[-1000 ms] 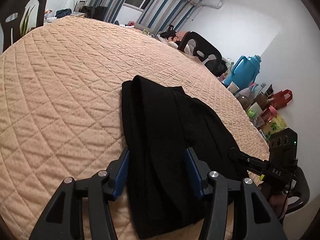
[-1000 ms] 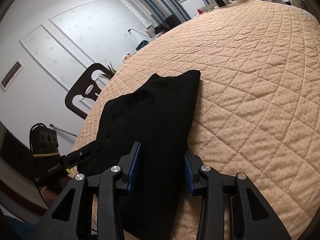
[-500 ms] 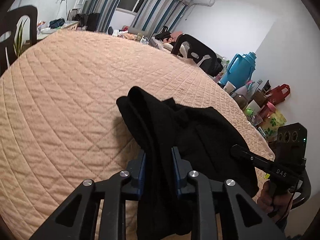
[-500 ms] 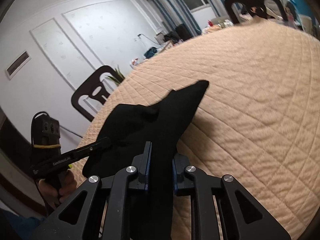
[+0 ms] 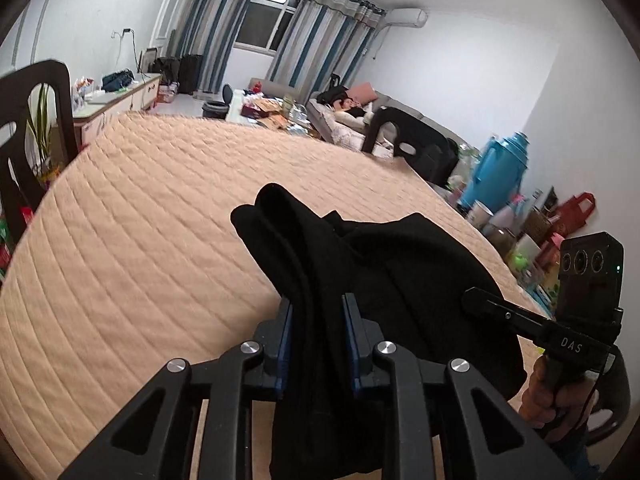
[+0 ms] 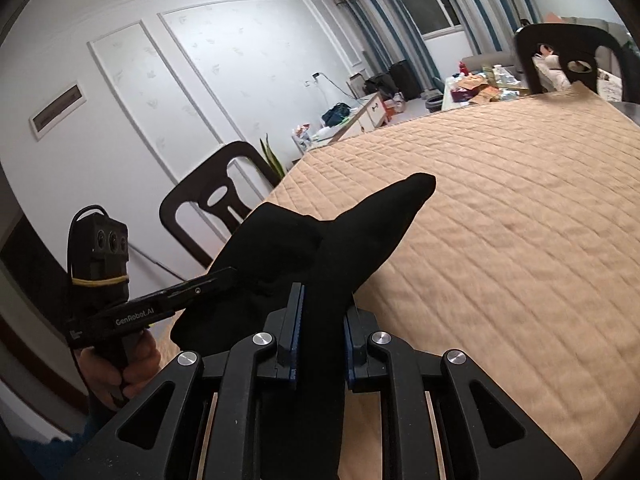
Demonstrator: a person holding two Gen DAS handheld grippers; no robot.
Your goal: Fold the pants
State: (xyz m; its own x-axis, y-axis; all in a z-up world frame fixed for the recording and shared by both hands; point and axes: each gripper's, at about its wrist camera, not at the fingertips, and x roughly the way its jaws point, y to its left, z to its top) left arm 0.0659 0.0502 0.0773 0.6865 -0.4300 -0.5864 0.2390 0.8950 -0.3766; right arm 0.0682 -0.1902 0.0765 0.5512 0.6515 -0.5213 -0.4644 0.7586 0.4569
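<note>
Black pants (image 5: 400, 264) hang bunched between my two grippers, lifted off the tan quilted table (image 5: 140, 240). My left gripper (image 5: 318, 312) is shut on one edge of the pants, the cloth pinched between its blue pads. My right gripper (image 6: 322, 304) is shut on the other edge of the pants (image 6: 360, 224), whose far corner sticks up toward the table middle. Each gripper also shows from the side in the other's view: the right one (image 5: 480, 304), the left one (image 6: 216, 278).
Dark chairs stand at the table's edges (image 5: 412, 148) (image 6: 216, 200) (image 6: 560, 56). A blue jug (image 5: 496, 176) and cluttered bottles and bags (image 5: 560, 216) sit at the right. The quilted table (image 6: 520, 240) stretches ahead.
Both grippers closed on the pants' near edges, then lifted them off the table; the cloth went from lying flat to hanging bunched, and both views tilted up toward the room.
</note>
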